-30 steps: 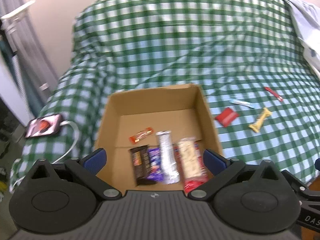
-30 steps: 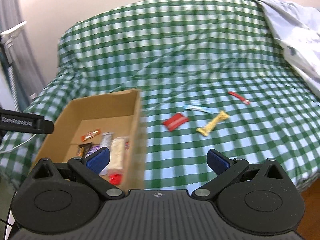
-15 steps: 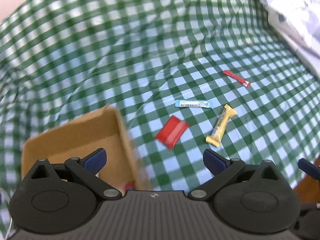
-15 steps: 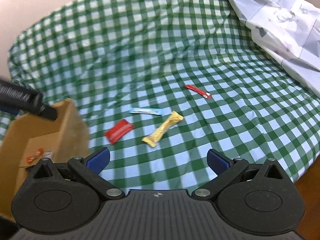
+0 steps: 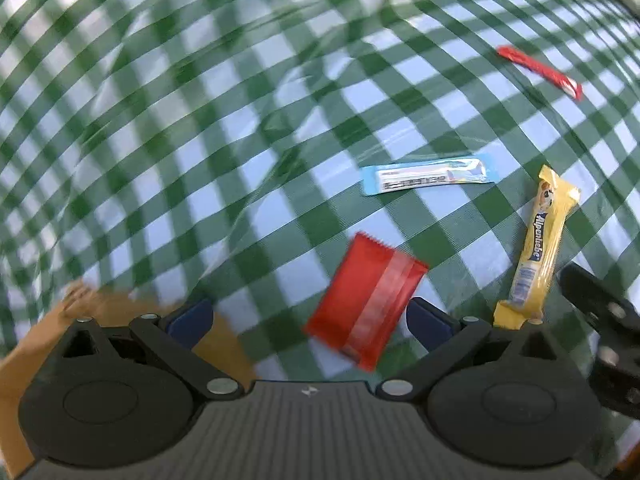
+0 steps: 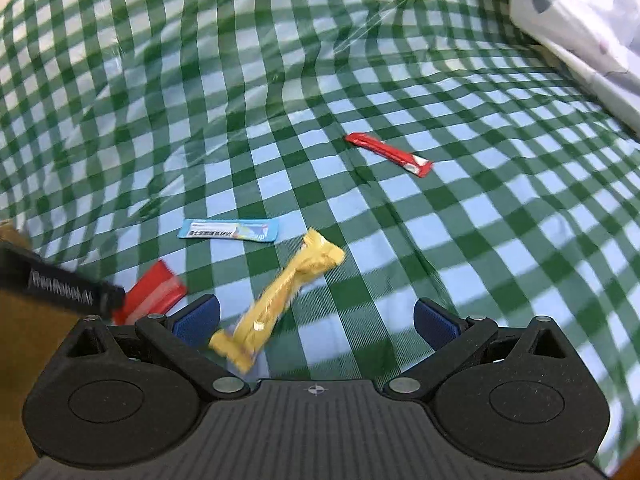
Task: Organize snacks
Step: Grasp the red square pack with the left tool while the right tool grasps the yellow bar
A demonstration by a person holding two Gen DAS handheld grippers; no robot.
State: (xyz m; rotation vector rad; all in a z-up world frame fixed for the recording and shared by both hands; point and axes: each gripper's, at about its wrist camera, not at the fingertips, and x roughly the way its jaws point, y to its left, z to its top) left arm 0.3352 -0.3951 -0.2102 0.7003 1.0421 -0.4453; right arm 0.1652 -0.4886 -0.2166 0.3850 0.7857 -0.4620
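While both tongs [image 5: 308,320] [image 6: 316,322] gape empty, four snacks [image 6: 222,232] lie loose.

both grippers are swinging right off the cardboard box [image 5: 24,356] and closing in low over the loose snacks, left gripper [image 5: 308,320] nearing the red packet [image 5: 366,300], right gripper [image 6: 316,318] nearing the yellow bar [image 6: 284,296].

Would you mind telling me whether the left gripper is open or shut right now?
Open: the left gripper has its fingers spread wide, holding nothing, near the red packet.
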